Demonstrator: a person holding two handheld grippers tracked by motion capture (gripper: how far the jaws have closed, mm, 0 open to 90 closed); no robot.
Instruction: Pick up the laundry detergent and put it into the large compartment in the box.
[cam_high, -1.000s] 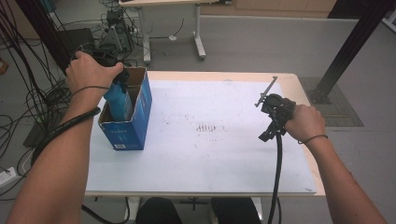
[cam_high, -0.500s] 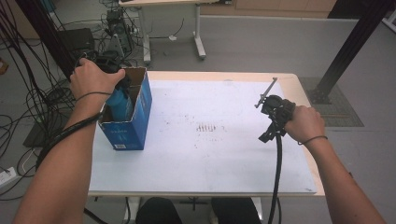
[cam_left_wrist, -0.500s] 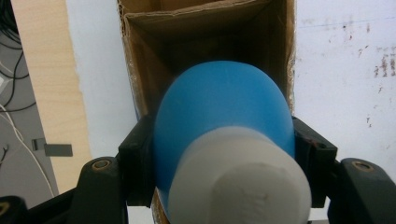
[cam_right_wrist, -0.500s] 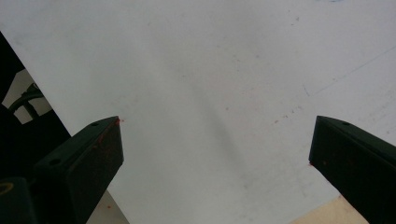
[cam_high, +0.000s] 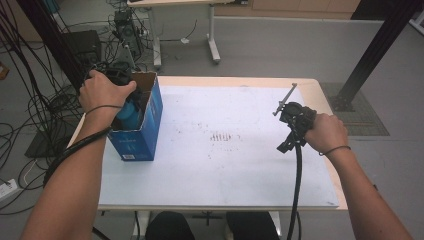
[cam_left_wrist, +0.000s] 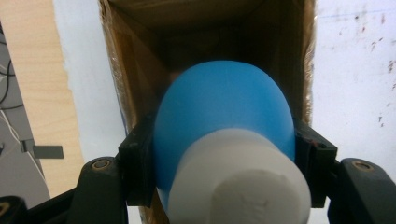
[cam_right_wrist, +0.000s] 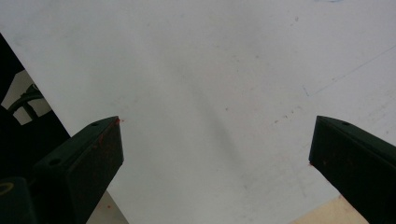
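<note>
My left gripper (cam_left_wrist: 219, 158) is shut on a blue bottle (cam_left_wrist: 224, 107) with a white cap (cam_left_wrist: 243, 182), its jaws pressing on both sides. The bottle points down into an open blue cardboard box (cam_left_wrist: 135, 79) with a brown inside. In the high view the box (cam_high: 145, 132) stands at the table's left edge. There the bottle (cam_high: 128, 114) sits partly inside it, under the left hand and left gripper (cam_high: 120, 82). My right gripper (cam_right_wrist: 215, 154) is open with nothing between its jaws, over the bare white tabletop. In the high view the right gripper (cam_high: 292, 122) is at the table's right side.
The white table top (cam_high: 225, 165) has a patch of small dark marks (cam_high: 222, 136) near its middle. The right gripper's cable (cam_high: 297, 185) trails toward the front edge. Cables and equipment lie on the floor to the left, and another table's legs stand behind.
The left hand has sunk, carrying the blue bottle deeper into the box. The right hand and its gripper have stayed where they were.
</note>
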